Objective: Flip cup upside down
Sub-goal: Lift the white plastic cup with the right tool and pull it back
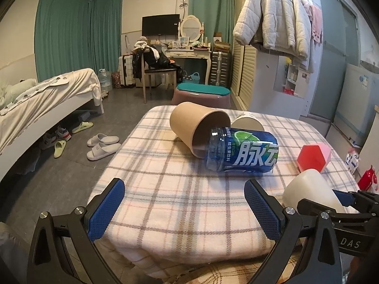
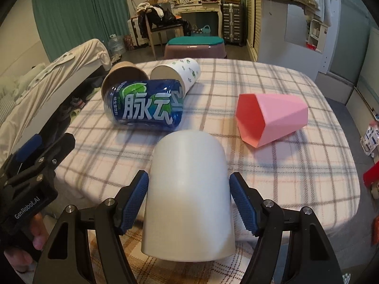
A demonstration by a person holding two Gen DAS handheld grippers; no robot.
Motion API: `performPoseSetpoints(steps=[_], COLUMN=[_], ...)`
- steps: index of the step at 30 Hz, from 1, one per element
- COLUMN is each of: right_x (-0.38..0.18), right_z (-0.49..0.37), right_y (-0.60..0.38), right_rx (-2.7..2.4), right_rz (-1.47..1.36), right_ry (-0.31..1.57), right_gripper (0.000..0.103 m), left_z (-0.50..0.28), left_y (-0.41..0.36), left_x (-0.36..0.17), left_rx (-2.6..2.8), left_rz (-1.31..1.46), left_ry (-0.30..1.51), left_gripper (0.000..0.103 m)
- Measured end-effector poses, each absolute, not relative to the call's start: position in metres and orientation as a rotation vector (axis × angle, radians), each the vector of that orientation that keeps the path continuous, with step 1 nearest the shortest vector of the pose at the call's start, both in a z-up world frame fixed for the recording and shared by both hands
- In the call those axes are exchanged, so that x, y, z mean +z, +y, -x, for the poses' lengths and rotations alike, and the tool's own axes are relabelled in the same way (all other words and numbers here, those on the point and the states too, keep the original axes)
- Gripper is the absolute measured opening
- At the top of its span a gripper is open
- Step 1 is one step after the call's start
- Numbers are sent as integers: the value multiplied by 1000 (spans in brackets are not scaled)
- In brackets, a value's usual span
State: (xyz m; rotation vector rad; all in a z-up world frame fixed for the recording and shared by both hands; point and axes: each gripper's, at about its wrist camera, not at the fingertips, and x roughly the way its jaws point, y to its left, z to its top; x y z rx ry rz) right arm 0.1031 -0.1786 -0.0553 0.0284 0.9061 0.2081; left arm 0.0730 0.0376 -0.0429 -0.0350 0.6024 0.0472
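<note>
A plain white cup stands upside down, closed base up, between the blue pads of my right gripper. The pads press its two sides. The same cup shows at the right edge of the left wrist view, with the right gripper behind it. My left gripper is open and empty over the near edge of the plaid-covered table, short of the blue can.
A blue drink can lies on its side mid-table. A brown paper cup and a white clover-print cup lie behind it. A pink faceted cup lies at the right. A bed stands to the left.
</note>
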Motion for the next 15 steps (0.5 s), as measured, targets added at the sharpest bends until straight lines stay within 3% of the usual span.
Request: performPoseSetpoints(steps=[15], right_x=[-54], right_z=[-130], right_y=[-188], right_rx=[232], right_rz=[-57], right_ry=[873], right_gripper=[71], left_z=[-85], left_y=[17], left_x=[-38], left_rx=[49], left_rz=[-12], left_ry=[637], left_gripper=[103])
